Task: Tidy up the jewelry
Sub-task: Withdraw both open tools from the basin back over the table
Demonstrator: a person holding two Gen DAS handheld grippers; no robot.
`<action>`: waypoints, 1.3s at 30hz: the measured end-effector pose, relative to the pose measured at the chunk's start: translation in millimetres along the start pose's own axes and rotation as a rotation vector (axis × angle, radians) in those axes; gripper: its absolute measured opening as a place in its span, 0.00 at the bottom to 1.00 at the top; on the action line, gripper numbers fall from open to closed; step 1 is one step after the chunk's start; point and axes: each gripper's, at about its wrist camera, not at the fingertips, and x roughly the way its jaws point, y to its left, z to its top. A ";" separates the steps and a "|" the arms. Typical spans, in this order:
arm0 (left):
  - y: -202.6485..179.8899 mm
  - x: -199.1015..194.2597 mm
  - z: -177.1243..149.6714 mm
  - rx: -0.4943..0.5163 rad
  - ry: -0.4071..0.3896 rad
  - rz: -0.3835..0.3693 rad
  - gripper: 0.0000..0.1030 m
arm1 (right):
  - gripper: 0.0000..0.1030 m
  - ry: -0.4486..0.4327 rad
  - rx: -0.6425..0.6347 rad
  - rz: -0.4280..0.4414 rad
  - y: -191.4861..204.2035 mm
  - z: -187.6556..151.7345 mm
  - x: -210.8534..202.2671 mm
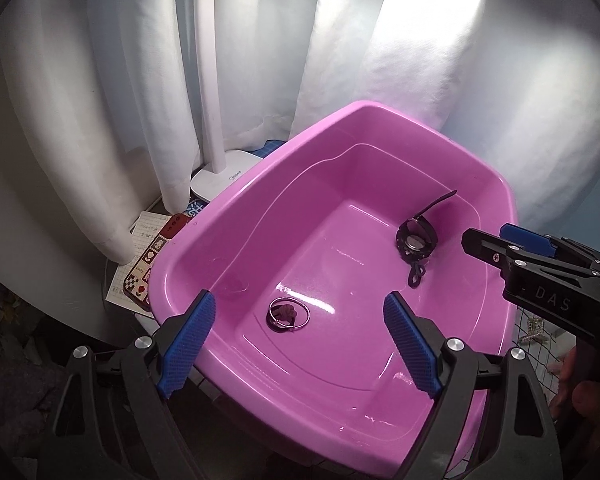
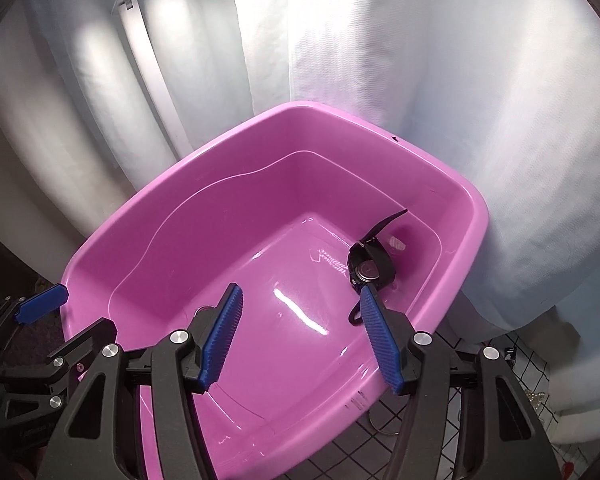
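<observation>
So there's this big glossy pink plastic tub (image 1: 496, 200) on the table, and two pieces of jewelry are already sitting on its floor. A black wristwatch with a round metal back (image 1: 416, 242) lies face down toward the far right corner, one strap end sticking up against the wall. A thin silver hoop with a small dark purple knot of something inside it (image 1: 289, 313) rests near the middle left of the floor, well apart from the watch.

Both tongs are empty as far as I can see. The left gripper (image 1: 300, 344) hovers over the near rim with its blue pads spread wide, the hoop showing in the gap between them. The right gripper (image 2: 300, 332) is spread open too, hanging above the near edge, with its right pad lined up just in front of the watch.

My guess is a drop-off just finished and the next piece comes from outside the tub; there's something beady on the gridded mat (image 2: 480, 456) at the near right. If so, I'd lift straight up clear of the rim before swinging over, since that rim is tall. Slippery shiny floor too, so place pieces low rather than dropping them.
</observation>
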 end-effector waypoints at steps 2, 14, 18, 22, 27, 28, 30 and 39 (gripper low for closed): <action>-1.9 -6.6 -3.8 0.002 -0.009 0.000 0.82 | 0.57 -0.014 0.003 0.000 0.3 -5.4 -9.2; -21.5 -51.7 -35.8 0.013 -0.060 -0.010 0.91 | 0.69 -0.089 0.071 0.017 -12.1 -58.1 -70.0; -36.3 -62.8 -50.6 0.041 -0.061 -0.013 0.92 | 0.71 -0.111 0.122 0.017 -24.2 -87.0 -96.3; -56.9 -74.3 -67.6 0.071 -0.057 -0.039 0.92 | 0.71 -0.124 0.182 0.006 -43.4 -125.0 -118.1; -87.2 -90.0 -94.2 0.122 -0.064 -0.091 0.93 | 0.71 -0.148 0.266 -0.020 -73.0 -187.2 -150.8; -93.2 -92.7 -100.3 0.131 -0.061 -0.104 0.93 | 0.71 -0.150 0.281 -0.031 -80.0 -201.3 -157.1; -105.4 -97.1 -113.4 0.149 -0.057 -0.128 0.93 | 0.71 -0.146 0.324 -0.048 -96.2 -229.4 -168.9; -154.9 -104.6 -173.3 0.216 -0.009 -0.190 0.93 | 0.71 -0.112 0.488 -0.156 -157.3 -355.0 -219.4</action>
